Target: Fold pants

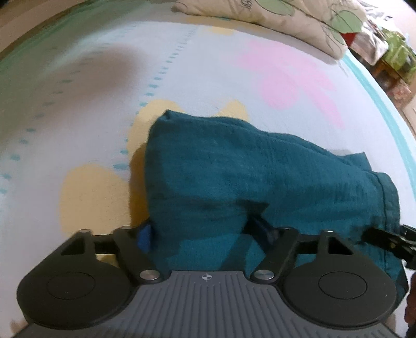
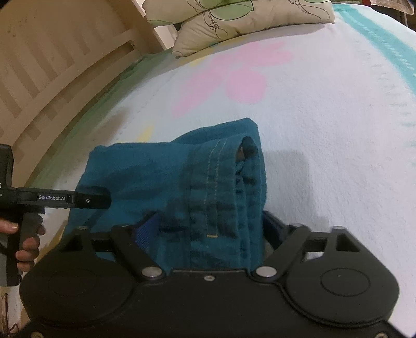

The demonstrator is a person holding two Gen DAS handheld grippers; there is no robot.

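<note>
The teal pants (image 1: 234, 166) lie folded in a thick bundle on the bed, with their near edge lifted. My left gripper (image 1: 205, 234) has its fingers spread wide around the near edge of the bundle, cloth filling the gap between them. My right gripper (image 2: 210, 228) has its fingers on either side of the stitched waistband end (image 2: 221, 182), also spread wide with cloth between. The left gripper's finger (image 2: 85, 199) shows in the right wrist view, reaching onto the left side of the pants (image 2: 145, 171). The right gripper's tip shows at the right edge of the left wrist view (image 1: 390, 241).
The bed sheet (image 1: 104, 78) is white with pink and yellow flower shapes and a teal border. Floral pillows (image 2: 234, 18) lie at the far end. A wooden slatted headboard (image 2: 52, 65) runs along the left. Cluttered items (image 1: 390, 52) stand beyond the bed's far right.
</note>
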